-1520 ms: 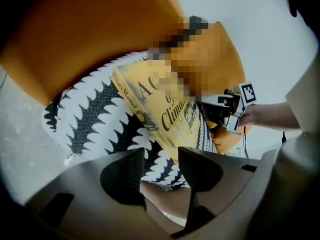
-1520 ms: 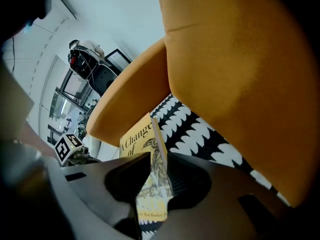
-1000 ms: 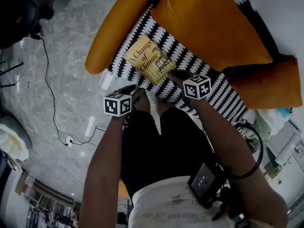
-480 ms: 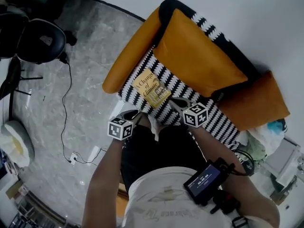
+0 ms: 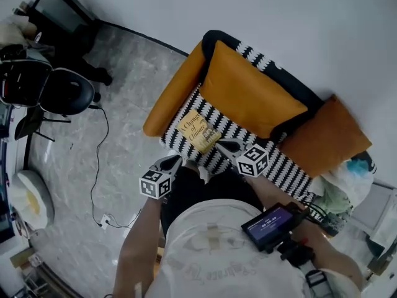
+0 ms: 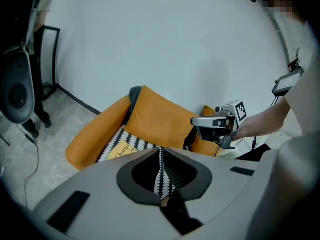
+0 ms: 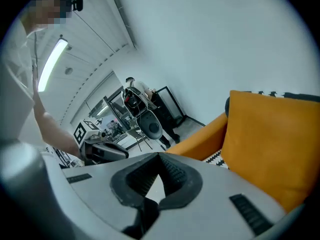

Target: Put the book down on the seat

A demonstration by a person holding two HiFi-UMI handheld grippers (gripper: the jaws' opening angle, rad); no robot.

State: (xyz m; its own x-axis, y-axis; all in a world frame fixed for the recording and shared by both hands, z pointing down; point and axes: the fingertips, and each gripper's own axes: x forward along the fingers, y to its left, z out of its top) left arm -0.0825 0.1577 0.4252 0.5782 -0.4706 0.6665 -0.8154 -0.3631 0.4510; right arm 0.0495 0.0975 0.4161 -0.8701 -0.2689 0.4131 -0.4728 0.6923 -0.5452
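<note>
book (image 5: 198, 131) still on seat (image 5: 282, 164), apparently farther off

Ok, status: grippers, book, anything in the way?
Left hand-held gripper closing, empty; right hand-held gripper shut, empty. Book flat on the striped seat, both grippers clear of it. Nothing in the way.
</note>
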